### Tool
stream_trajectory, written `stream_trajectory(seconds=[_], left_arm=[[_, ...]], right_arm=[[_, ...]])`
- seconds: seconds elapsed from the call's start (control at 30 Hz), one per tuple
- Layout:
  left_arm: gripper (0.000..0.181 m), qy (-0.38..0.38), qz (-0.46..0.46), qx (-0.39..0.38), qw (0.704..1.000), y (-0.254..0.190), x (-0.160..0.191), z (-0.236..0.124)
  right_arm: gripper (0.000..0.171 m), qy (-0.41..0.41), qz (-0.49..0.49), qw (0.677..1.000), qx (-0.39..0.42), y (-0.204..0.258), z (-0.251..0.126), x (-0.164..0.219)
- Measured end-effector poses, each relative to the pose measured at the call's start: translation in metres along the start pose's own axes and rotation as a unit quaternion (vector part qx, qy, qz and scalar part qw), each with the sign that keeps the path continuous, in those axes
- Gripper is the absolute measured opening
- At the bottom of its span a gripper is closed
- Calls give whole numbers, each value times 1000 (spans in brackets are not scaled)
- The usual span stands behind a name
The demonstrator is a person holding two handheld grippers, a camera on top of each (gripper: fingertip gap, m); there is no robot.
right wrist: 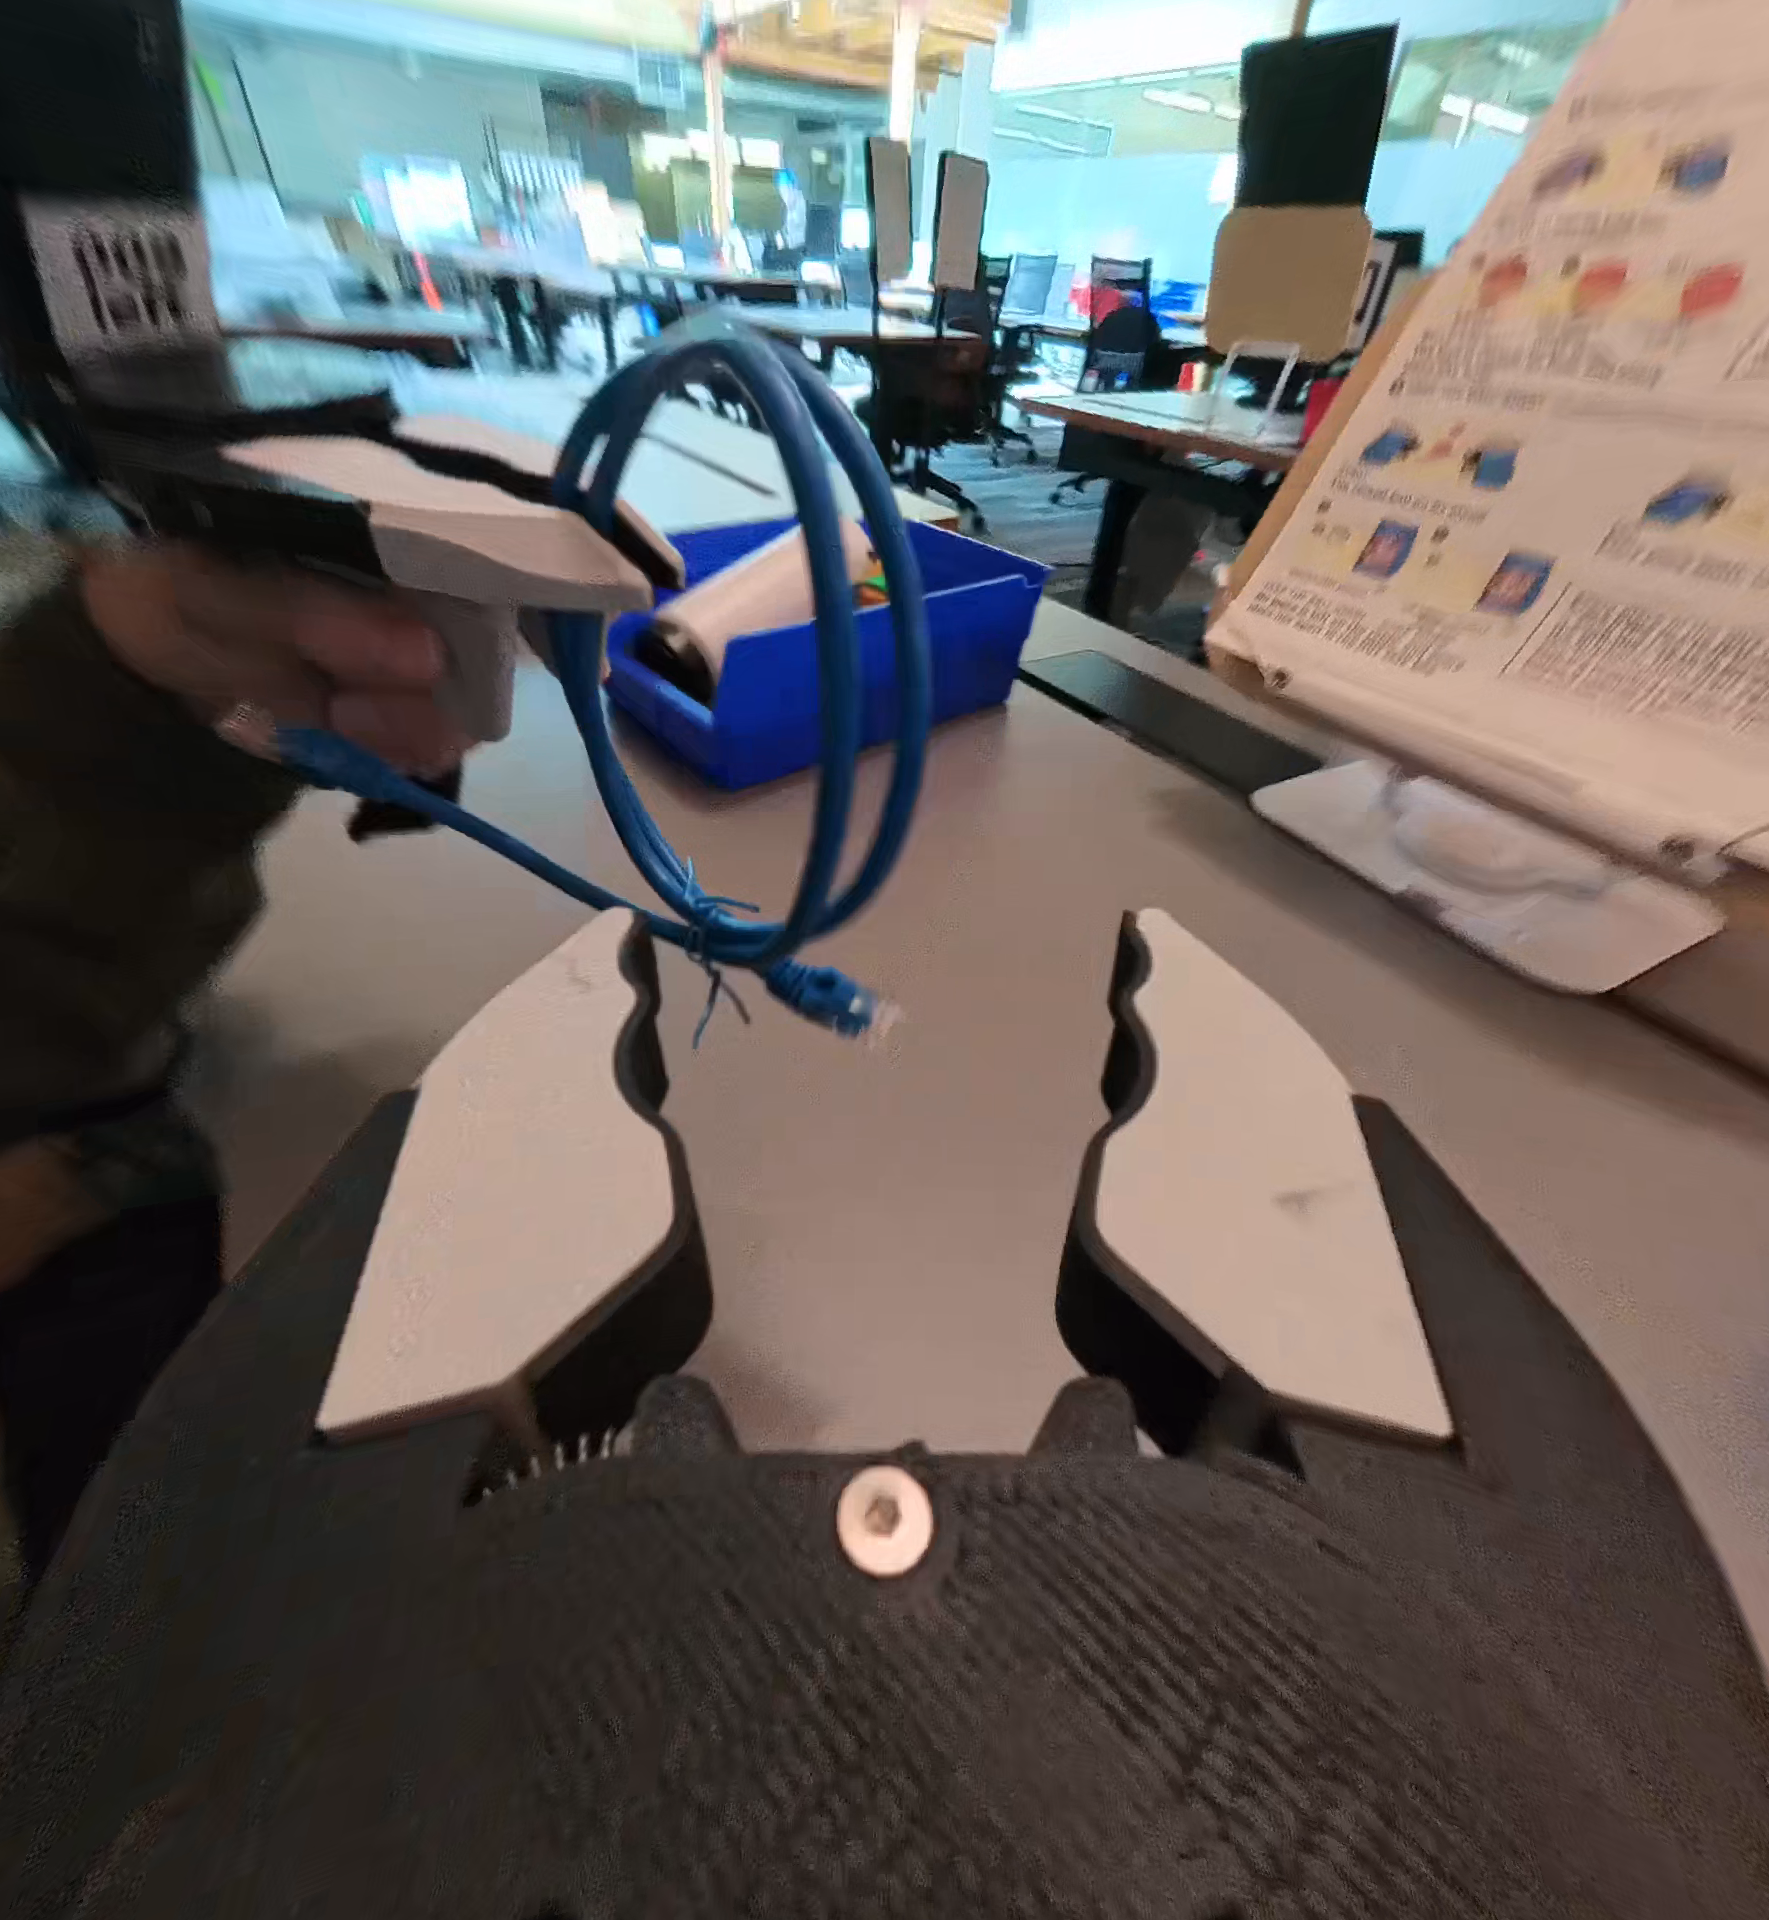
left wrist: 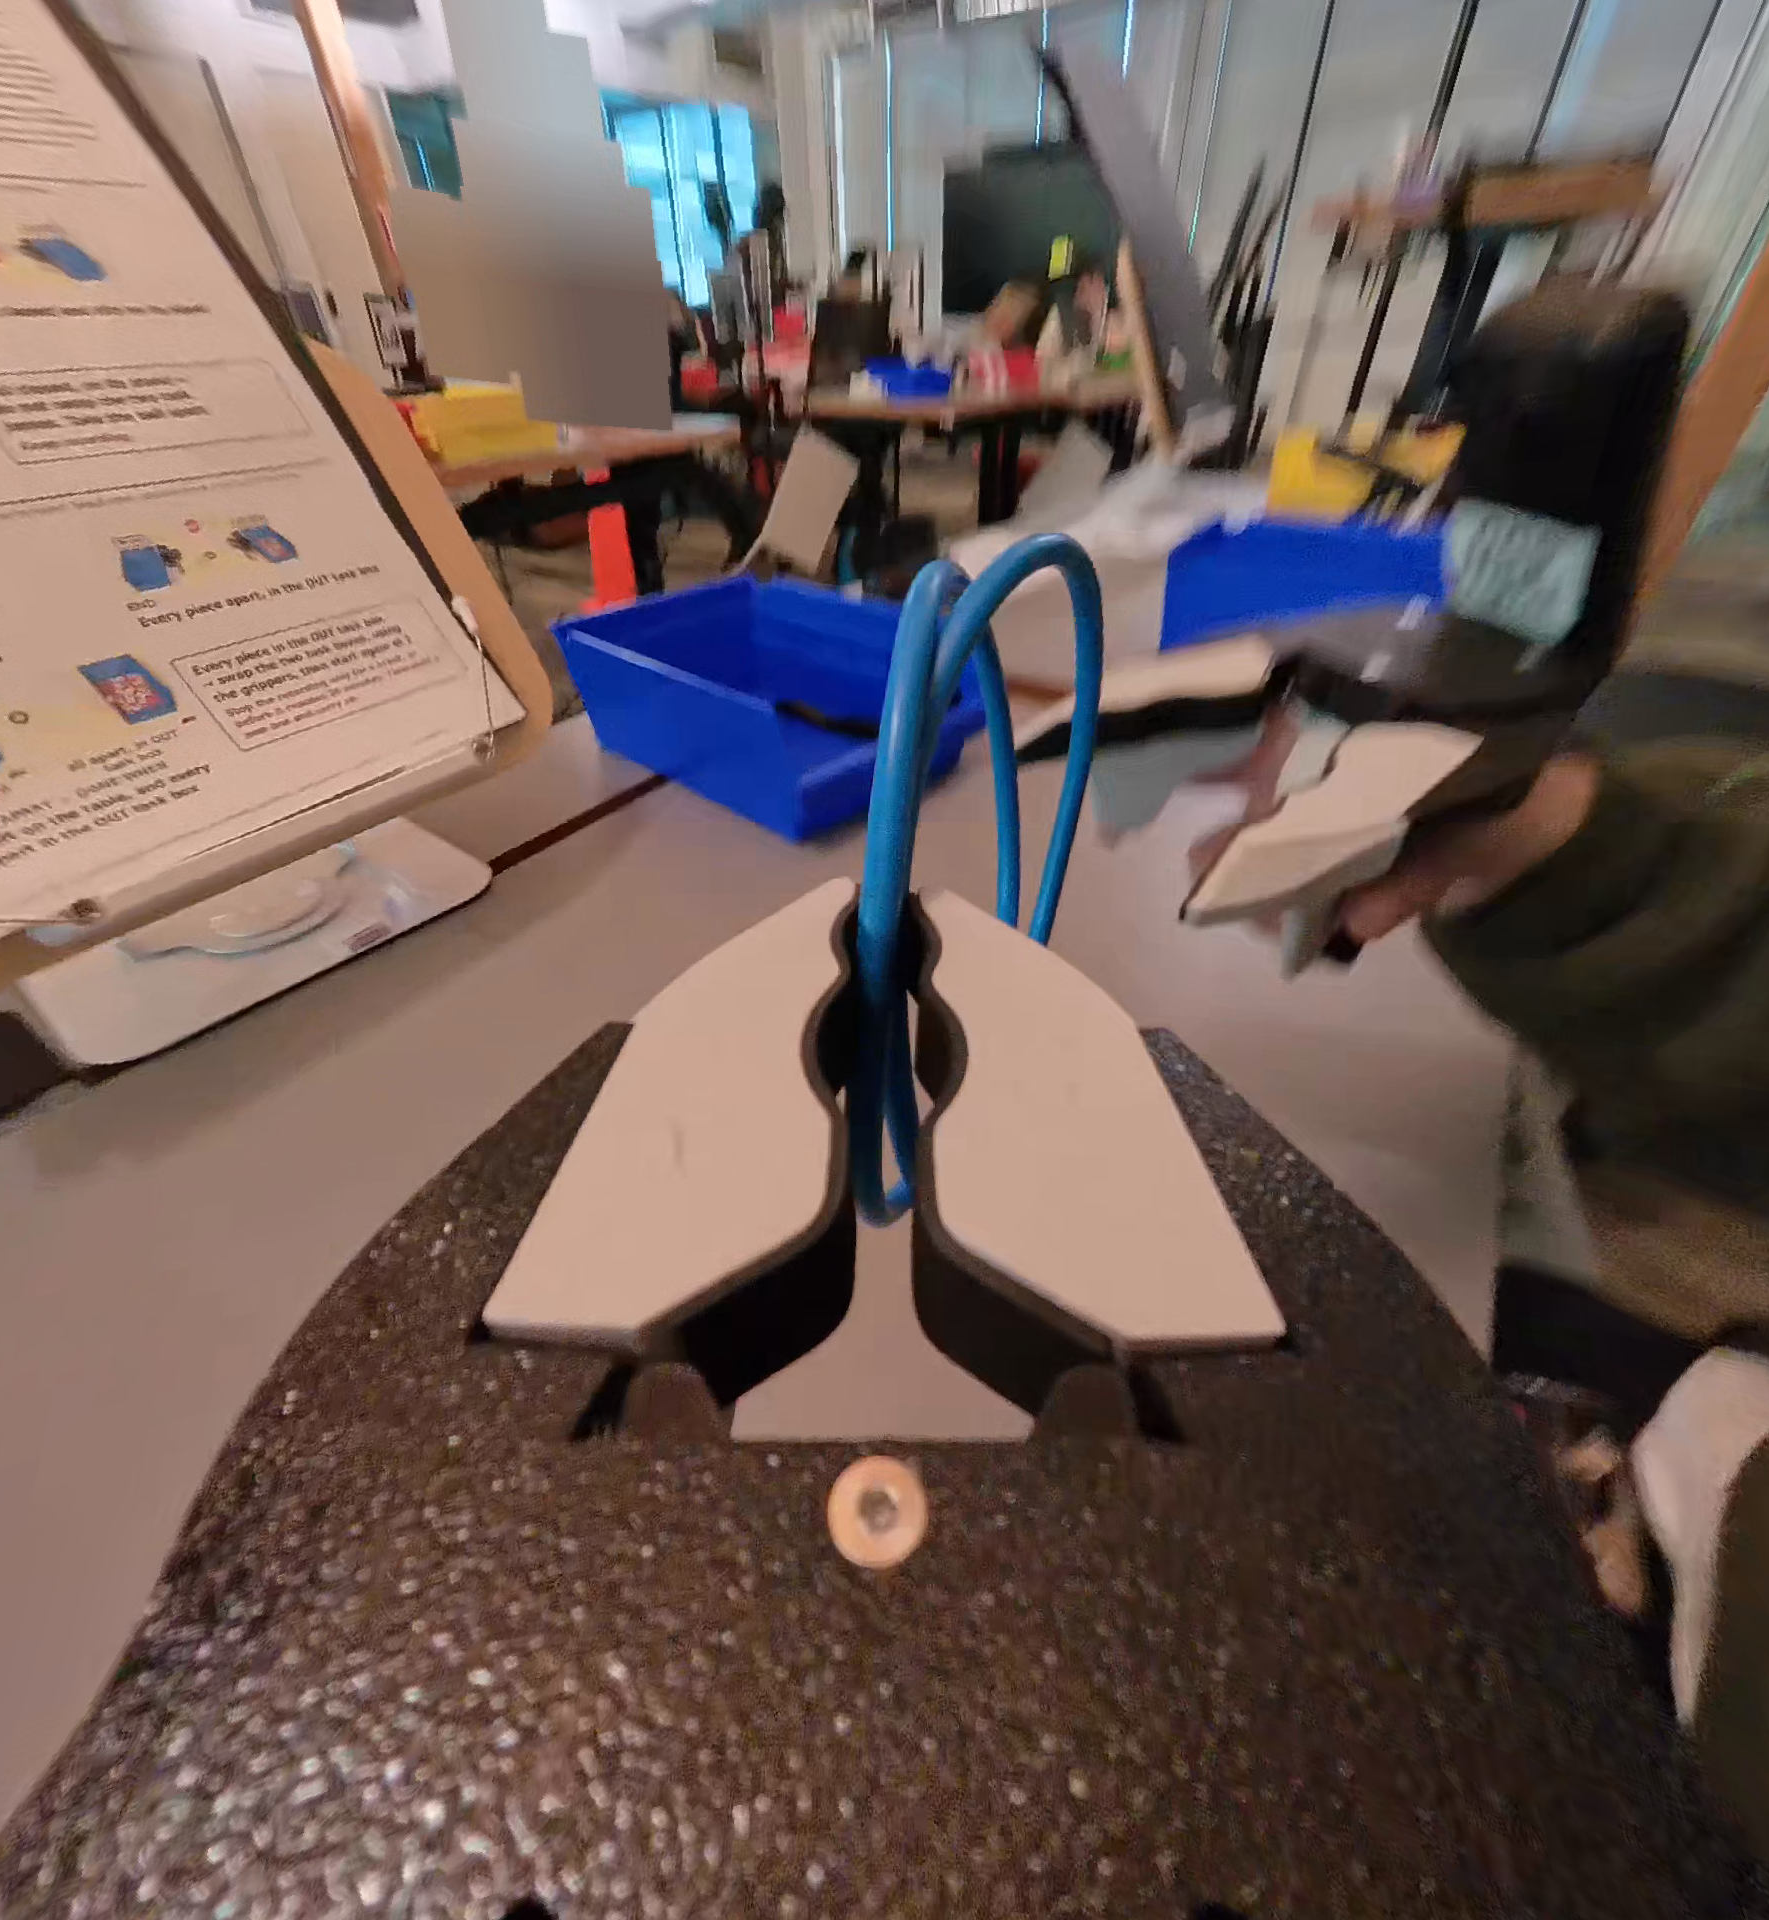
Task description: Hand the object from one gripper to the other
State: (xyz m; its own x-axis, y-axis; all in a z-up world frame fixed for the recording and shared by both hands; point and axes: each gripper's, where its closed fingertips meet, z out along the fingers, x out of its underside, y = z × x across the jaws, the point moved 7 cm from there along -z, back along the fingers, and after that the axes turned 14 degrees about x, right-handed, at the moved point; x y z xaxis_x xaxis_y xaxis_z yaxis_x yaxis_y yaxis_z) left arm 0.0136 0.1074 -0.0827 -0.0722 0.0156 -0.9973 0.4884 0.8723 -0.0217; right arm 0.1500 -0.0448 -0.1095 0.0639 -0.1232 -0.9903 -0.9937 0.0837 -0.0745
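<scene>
The left gripper (left wrist: 885, 914) is clenched on the coiled blue network cable (right wrist: 755, 644), which hangs in the air above the grey table (right wrist: 963, 831). The right gripper (right wrist: 880, 935), jaws spread and empty, sits just beside the coil's tied bottom. The cable looks light, springy and slippery; the bundled strands near the tie seem the surest hold.

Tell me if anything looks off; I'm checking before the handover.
Nothing stands out. The left gripper pinches the coiled blue cable in mid-air; the right gripper is open beside it.
</scene>
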Motion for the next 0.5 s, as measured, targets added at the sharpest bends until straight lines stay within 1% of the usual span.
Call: stream_trajectory(seconds=[0.07,0.13,0.2,0.23,0.33,0.37,0.4,0.5], left_arm=[[5,-75,-46,24,996,7,-5,-10],[6,-132,-88,32,987,14,-6,-16],[5,-169,-113,34,978,17,-6,-17],[5,-178,-120,37,976,18,-5,-17],[6,-181,-127,52,974,15,-3,-11],[6,-183,-130,57,973,14,-2,-9],[6,-184,-132,59,972,13,-2,-8],[5,-173,-124,50,976,14,1,-6]], right_arm=[[82,-18,106,994,-22,-7,4,4],[72,-49,213,975,-47,-7,12,10],[65,-61,267,958,-89,6,23,15],[64,-60,277,955,-92,13,28,18],[45,-94,286,949,-95,30,37,18],[31,-104,287,948,-87,32,38,18],[21,-114,284,948,-86,33,38,18],[15,-119,264,953,-95,32,34,15]])
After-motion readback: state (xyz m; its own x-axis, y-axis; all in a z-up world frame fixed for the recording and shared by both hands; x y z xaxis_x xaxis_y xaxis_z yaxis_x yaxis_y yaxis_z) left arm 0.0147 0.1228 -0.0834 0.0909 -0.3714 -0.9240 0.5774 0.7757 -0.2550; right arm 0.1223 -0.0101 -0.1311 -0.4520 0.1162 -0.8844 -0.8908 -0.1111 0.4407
